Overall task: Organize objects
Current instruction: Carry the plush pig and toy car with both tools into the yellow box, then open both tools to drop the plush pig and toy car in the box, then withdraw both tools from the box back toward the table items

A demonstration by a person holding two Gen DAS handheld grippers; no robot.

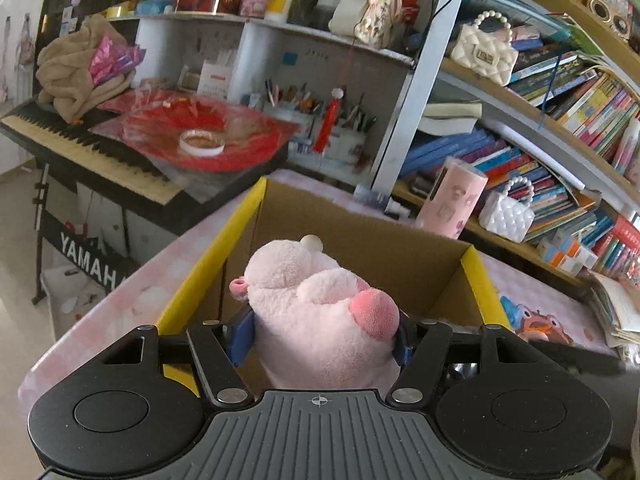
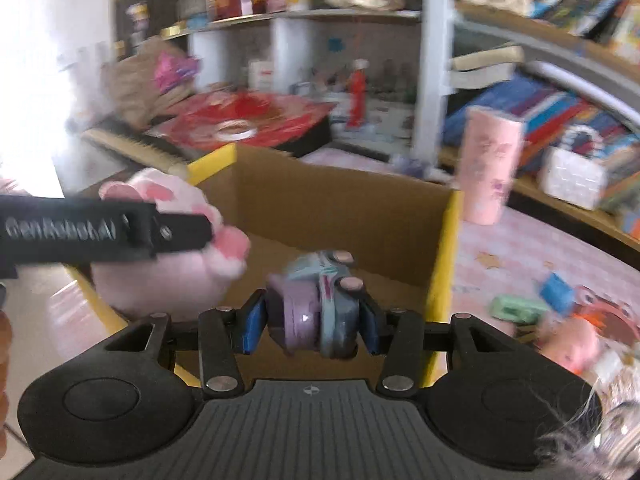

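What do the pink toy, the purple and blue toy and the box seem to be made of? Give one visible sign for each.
Pink toy: soft plush fabric, judging by its fuzzy, matte nap.
Purple and blue toy: probably hard plastic, smooth with a slight sheen, though the picture is blurred.
Box: brown cardboard, dull and flat, with yellow edges, possibly tape.

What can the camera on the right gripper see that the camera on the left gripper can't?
Only the right wrist view shows the purple and blue toy car squeezed in the right gripper, and the green block and blue block lying on the pink tablecloth. Only the left wrist view shows the Yamaha keyboard stand and the floor under it. Both show the pink plush pig pinched in the left gripper over the open cardboard box, the tall pink cup, the red plate and the bookshelves.
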